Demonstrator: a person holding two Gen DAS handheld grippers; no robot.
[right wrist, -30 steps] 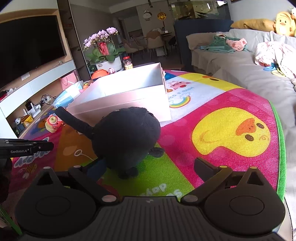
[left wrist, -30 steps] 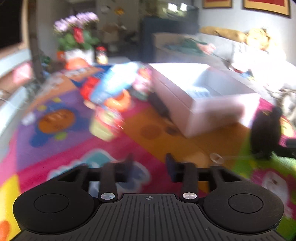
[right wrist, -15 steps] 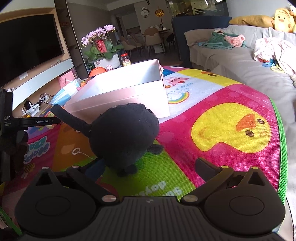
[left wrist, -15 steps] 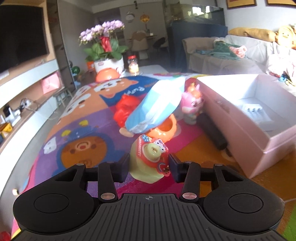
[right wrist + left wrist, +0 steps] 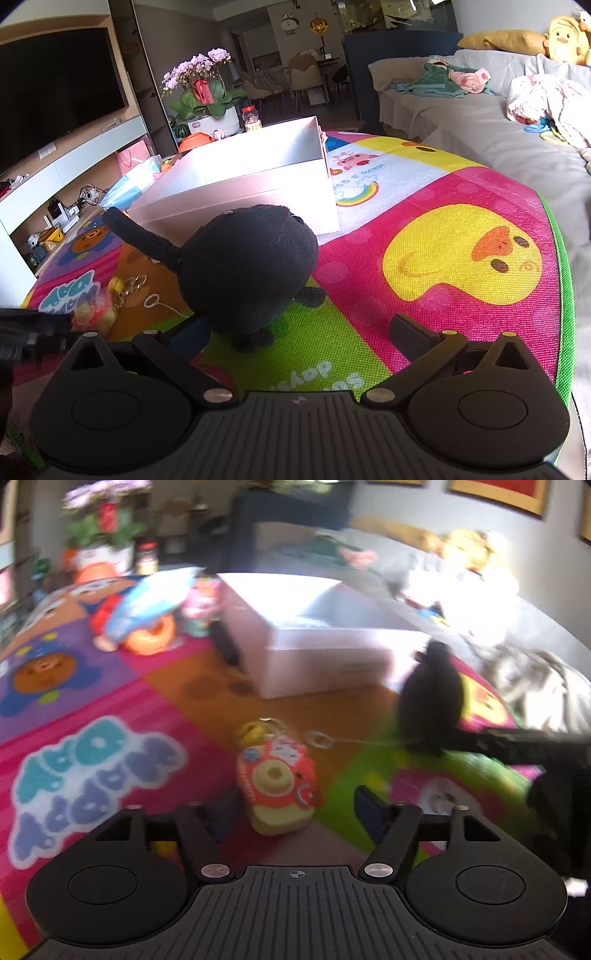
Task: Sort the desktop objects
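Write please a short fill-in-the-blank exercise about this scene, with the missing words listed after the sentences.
1. The plush toy standing on the play mat is ____ in colour.
2. The toy camera lies between the fingers of the ____ gripper.
3. The jaws of the right gripper are ____.
4. Behind the plush toy stands a white ____ with no lid.

Missing words: black; left; open; box

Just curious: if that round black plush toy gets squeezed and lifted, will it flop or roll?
The black plush toy looks soft, so it would probably squash and weigh little. Its long tail would likely droop. The round body might roll if nudged.
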